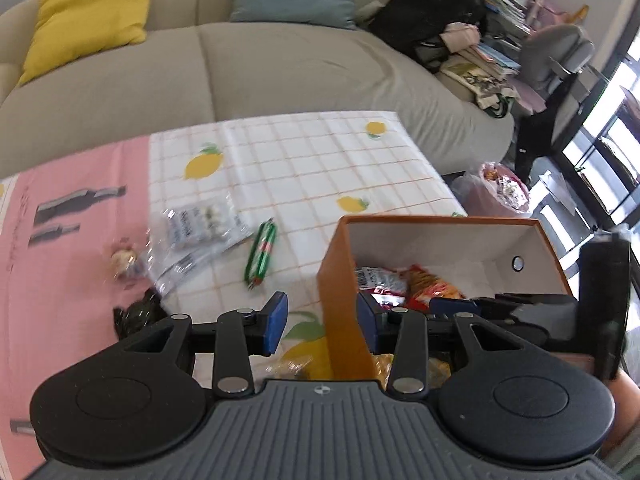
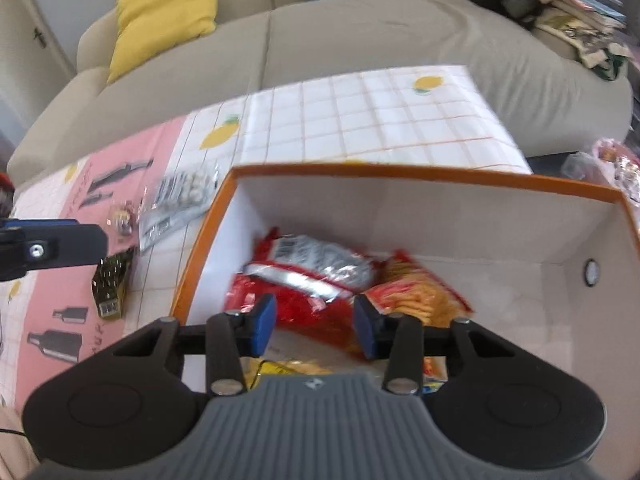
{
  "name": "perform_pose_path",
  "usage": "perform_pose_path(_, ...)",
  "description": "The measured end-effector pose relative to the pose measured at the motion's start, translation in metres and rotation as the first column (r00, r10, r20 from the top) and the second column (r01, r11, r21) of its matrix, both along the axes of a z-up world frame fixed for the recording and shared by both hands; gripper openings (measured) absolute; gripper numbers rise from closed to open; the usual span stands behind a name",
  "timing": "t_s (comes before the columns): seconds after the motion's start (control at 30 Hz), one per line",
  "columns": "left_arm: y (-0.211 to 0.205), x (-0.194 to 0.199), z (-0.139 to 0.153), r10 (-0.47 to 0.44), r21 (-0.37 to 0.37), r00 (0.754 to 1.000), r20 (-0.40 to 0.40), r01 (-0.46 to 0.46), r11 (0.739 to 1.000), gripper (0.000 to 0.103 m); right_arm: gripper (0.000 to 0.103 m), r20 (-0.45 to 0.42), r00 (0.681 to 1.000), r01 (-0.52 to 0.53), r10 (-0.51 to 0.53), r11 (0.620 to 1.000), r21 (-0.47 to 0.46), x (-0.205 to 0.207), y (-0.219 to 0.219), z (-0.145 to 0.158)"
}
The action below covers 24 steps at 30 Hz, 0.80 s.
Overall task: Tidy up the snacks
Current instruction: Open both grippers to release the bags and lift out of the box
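Your left gripper (image 1: 322,322), jaws part-open and empty astride the orange box (image 1: 340,280) wall, is nearer the green stick snack (image 1: 261,254) up-left, long axis near-vertical in view.

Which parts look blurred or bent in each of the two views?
Left wrist view: the clear packet and small sweet are smeared, and the sofa curves from the lens. Right wrist view: the box edges and red bag are soft, with glare on its silver part.

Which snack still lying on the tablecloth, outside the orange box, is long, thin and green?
The green stick-shaped snack, lying alone on the checked cloth beside the orange box; the clear packet and dark wrapper are flatter and wider.
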<state>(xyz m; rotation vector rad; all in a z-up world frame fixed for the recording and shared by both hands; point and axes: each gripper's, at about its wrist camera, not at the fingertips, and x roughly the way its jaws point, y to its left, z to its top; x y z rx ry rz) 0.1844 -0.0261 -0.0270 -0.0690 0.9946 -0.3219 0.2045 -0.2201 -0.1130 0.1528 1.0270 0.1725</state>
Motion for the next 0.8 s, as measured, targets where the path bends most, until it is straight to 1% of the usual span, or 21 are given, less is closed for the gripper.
perform_pose_path(0.07, 0.008, -0.003, -0.005, 0.018, 0.007, 1.0, -0.01, -0.018, 1.0, 0.047, 0.035, -0.025, 1.0, 0.003, -0.003, 1.0, -0.018, 0.006, 0.007, -0.01)
perform_pose_path(0.23, 0.023, -0.012, -0.016, 0.048, 0.016, 0.998, -0.04, -0.048, 0.999, 0.047, 0.035, -0.095, 0.994, 0.041, -0.046, 0.998, -0.055, 0.02, 0.012, -0.032)
perform_pose_path(0.3, 0.026, -0.014, -0.018, 0.054, 0.016, 0.998, -0.045, -0.053, 0.998, 0.047, 0.034, -0.135, 0.989, 0.049, -0.056, 0.997, -0.057, 0.025, 0.012, -0.037)
perform_pose_path(0.33, 0.028, -0.015, -0.02, 0.056, 0.015, 0.997, -0.048, -0.055, 0.998, 0.047, 0.034, -0.134, 0.989, 0.048, -0.055, 0.997, -0.059, 0.025, 0.013, -0.037)
perform_pose_path(0.47, 0.032, -0.019, -0.021, 0.059, 0.007, 0.997, -0.052, -0.059, 0.998, 0.047, 0.035, -0.116, 0.992, 0.029, -0.039, 0.996, -0.086, 0.021, 0.017, -0.032)
perform_pose_path(0.57, 0.037, -0.024, -0.018, 0.058, -0.003, 0.998, -0.036, -0.058, 0.998, 0.047, 0.035, -0.093, 0.995, 0.036, -0.044, 0.995, -0.089, 0.014, 0.017, -0.022)
perform_pose_path(0.67, 0.047, -0.032, -0.012, 0.058, -0.04, 0.998, -0.012, -0.058, 0.997, 0.047, 0.036, -0.039, 0.998, 0.054, -0.058, 0.994, -0.093, 0.001, 0.016, -0.004)
perform_pose_path(0.73, 0.054, -0.039, -0.009, 0.061, -0.059, 0.998, -0.001, -0.06, 0.996, 0.047, 0.04, 0.006, 0.998, 0.07, -0.07, 0.995, -0.076, -0.009, 0.016, 0.009)
perform_pose_path(0.8, 0.059, -0.045, -0.008, 0.065, -0.068, 0.998, 0.008, -0.064, 0.996, 0.047, 0.041, 0.054, 0.995, 0.082, -0.08, 0.995, -0.048, -0.021, 0.016, 0.022)
